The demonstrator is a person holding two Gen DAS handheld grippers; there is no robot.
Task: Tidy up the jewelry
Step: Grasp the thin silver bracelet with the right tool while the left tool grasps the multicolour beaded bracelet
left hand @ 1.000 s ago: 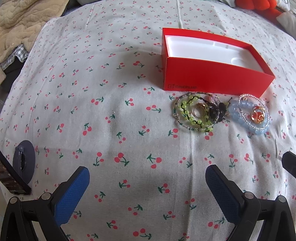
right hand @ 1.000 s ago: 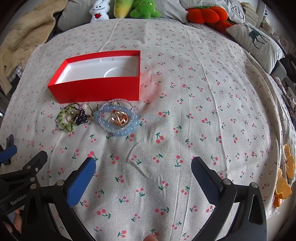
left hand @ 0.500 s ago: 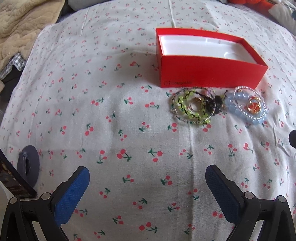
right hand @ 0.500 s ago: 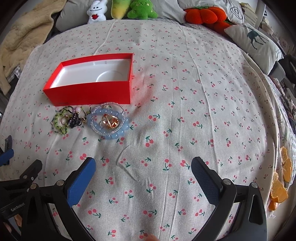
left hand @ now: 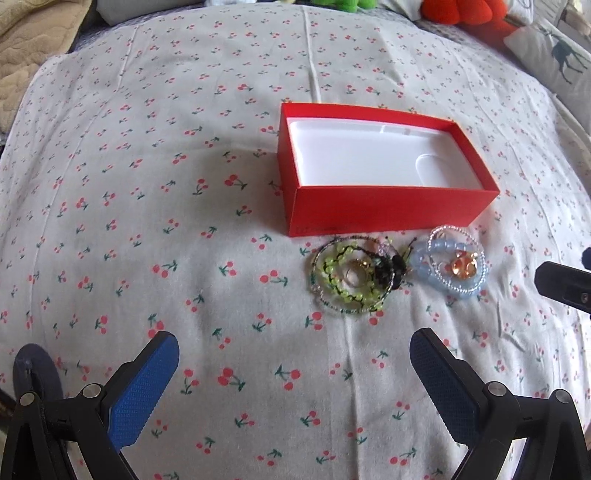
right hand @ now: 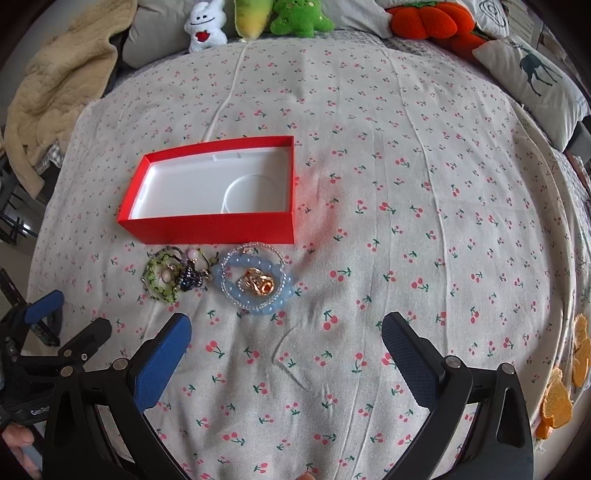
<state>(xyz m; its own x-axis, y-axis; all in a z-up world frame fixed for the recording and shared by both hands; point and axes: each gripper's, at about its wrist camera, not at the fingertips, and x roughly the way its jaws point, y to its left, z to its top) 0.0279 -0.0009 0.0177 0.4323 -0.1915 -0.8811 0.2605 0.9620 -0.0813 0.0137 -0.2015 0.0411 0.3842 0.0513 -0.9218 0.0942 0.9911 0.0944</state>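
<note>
An open red box (left hand: pixel 384 210) with a white inner tray lies on the cherry-print bedsheet; it also shows in the right wrist view (right hand: pixel 218 225). Just in front of it lie a green bead bracelet (left hand: pixel 347 284) with a dark bead piece, and a pale blue bead bracelet (left hand: pixel 448 271) around a gold ornament. The same pieces show in the right wrist view: the green bracelet (right hand: pixel 162 277) and the blue bracelet (right hand: pixel 255 280). My left gripper (left hand: pixel 291 373) is open and empty, nearer than the jewelry. My right gripper (right hand: pixel 286 354) is open and empty, below the blue bracelet.
Plush toys (right hand: pixel 295 18) and an orange pumpkin cushion (right hand: pixel 428 20) line the far edge of the bed. A beige quilt (right hand: pixel 51 88) is heaped at the left. A deer-print pillow (right hand: pixel 532 81) lies at the right. The left gripper (right hand: pixel 40 317) shows at the lower left of the right wrist view.
Both grippers have risen and tilted, so the box and jewelry sit lower and nearer the middle of each view. Nothing was taken hold of; both stay open.
</note>
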